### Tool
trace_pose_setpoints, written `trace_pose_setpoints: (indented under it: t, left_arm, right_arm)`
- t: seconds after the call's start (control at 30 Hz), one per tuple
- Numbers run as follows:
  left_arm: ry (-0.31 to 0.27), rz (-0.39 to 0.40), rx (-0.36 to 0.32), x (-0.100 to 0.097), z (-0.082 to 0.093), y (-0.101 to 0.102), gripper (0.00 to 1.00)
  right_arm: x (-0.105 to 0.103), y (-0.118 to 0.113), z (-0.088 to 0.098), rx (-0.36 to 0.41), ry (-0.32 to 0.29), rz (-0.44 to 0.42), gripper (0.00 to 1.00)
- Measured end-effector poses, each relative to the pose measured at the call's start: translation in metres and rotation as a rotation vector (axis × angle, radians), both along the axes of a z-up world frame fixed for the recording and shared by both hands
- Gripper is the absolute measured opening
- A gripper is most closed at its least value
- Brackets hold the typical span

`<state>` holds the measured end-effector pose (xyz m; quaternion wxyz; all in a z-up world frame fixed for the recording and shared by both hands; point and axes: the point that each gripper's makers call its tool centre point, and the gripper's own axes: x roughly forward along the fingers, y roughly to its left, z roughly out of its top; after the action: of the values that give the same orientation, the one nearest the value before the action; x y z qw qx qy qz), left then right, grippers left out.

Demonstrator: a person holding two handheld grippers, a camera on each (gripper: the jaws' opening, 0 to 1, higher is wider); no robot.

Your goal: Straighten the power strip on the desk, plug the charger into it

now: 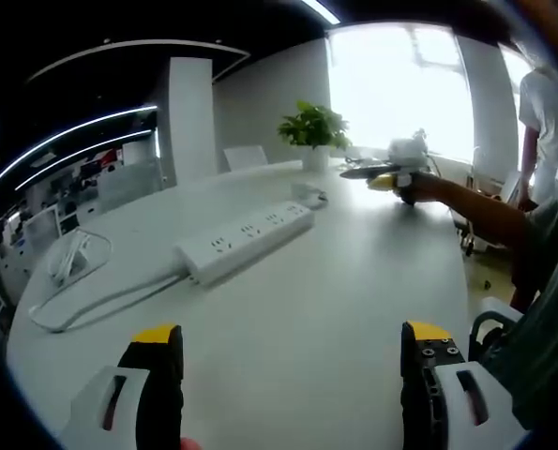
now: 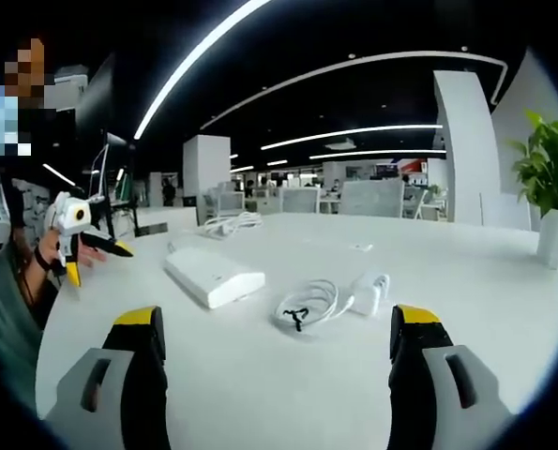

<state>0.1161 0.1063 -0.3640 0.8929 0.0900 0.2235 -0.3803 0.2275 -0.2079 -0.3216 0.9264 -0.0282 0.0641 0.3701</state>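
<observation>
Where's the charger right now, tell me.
In the right gripper view the charger lies on the desk with its coiled cable, just right of the power strip.

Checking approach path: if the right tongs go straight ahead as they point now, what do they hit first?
Probably the coiled white cable of the charger, lying on the desk ahead of the open right tongs. The power strip sits left of that line. Depth is uncertain.

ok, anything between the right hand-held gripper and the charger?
No. In the right gripper view, bare desk separates the open right hand-held gripper from the charger and its coiled cable.
</observation>
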Motion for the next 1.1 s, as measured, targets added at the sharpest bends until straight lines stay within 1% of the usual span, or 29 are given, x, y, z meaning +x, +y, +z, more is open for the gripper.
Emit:
trace_pose_setpoints:
  t: [0.27, 0.9, 1.1]
  left_arm:
    - [-0.001, -0.003, 0.0, -0.001, 0.001, -0.002, 1.0]
    - [-0.004, -0.001, -0.005, 0.003, 0.002, 0.005, 1.0]
    - [-0.004, 0.0, -0.006, 0.005, 0.002, 0.005, 1.0]
  right_arm:
    - [0.009, -0.001, -0.001, -0.002, 0.003, -0.032, 1.0]
    - [0.034, -0.001, -0.001, -0.003, 0.017, -0.102, 0.99]
    - [0.041, 0.001, -0.003, -0.005, 0.023, -0.11, 0.99]
